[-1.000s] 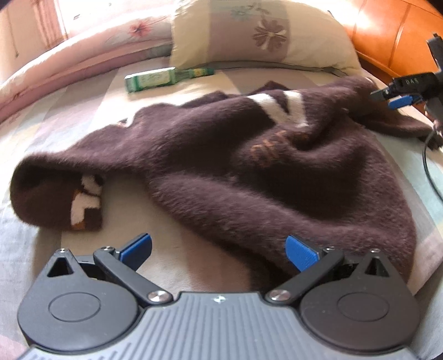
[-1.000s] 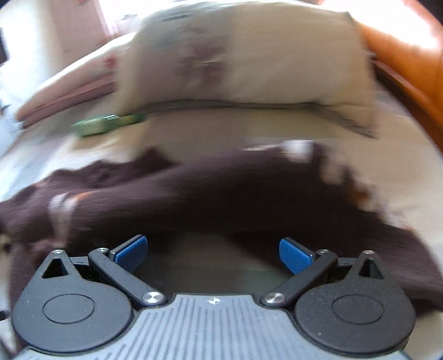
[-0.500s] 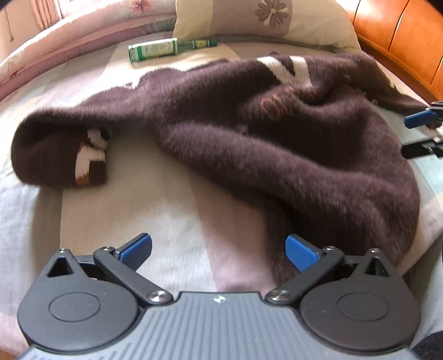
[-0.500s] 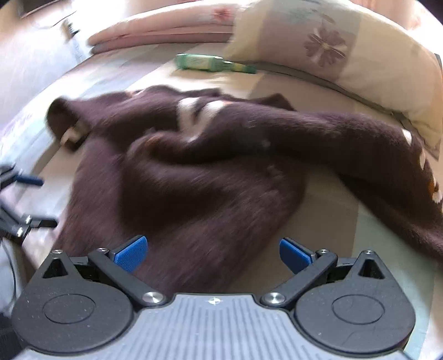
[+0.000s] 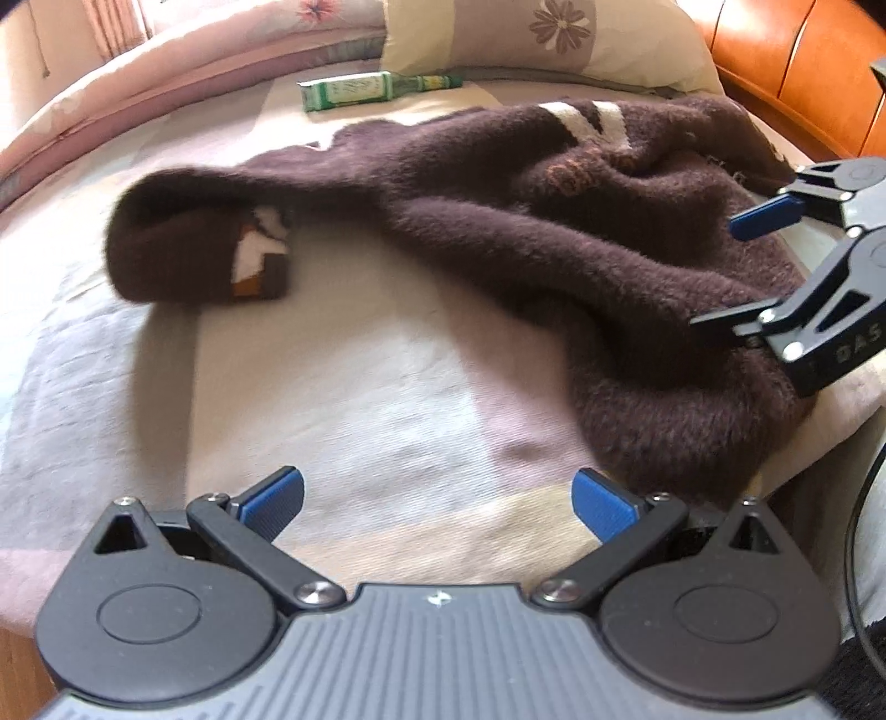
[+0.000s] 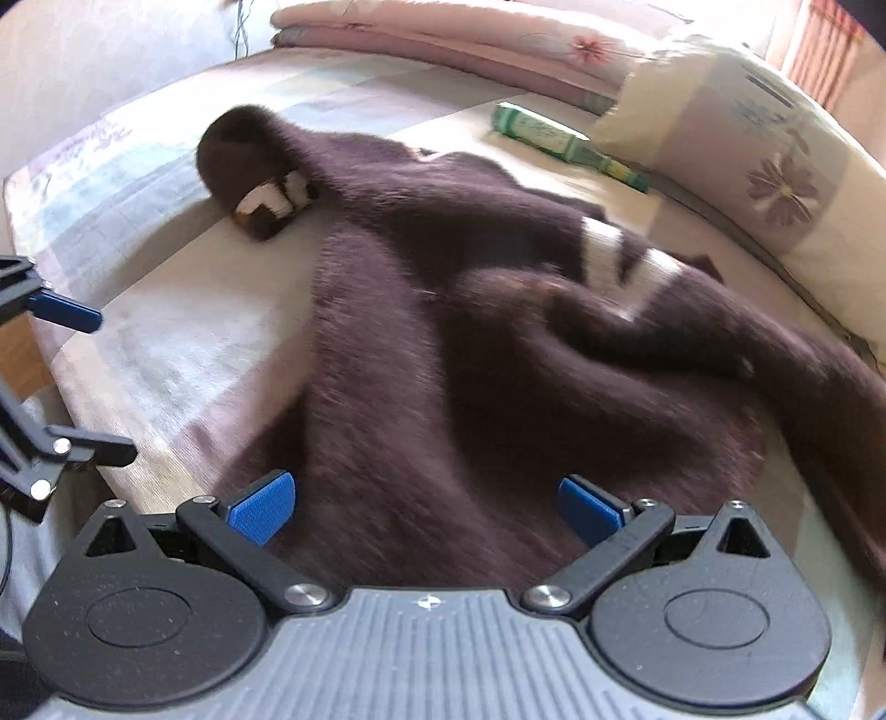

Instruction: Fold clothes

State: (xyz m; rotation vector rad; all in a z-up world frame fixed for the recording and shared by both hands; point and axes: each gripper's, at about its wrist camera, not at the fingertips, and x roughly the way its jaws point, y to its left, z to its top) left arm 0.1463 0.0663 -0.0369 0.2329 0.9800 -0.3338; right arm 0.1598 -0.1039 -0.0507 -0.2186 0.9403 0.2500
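Observation:
A dark brown fuzzy sweater [image 5: 581,232] with white stripes lies crumpled across the bed, one sleeve cuff [image 5: 255,260] folded out to the left. My left gripper [image 5: 437,504] is open above bare bedsheet, short of the sweater's near hem. My right gripper [image 6: 423,507] is open just over the sweater's [image 6: 470,387] lower edge, with nothing between its fingers. In the left wrist view the right gripper [image 5: 736,266] comes in from the right edge, open over the sweater. The left gripper [image 6: 94,382] shows at the left edge of the right wrist view.
The bed [image 5: 360,399] has a pale patchwork sheet. A green bottle [image 5: 376,88] lies near a flowered pillow [image 5: 542,39] at the head. A folded pink quilt [image 6: 443,39] sits along the far side. An orange headboard [image 5: 803,72] stands at the back right.
Both grippers have pulled back toward the near edge of the bed. The right gripper swung round to the sweater's hem side. The sweater stays spread in the same place.

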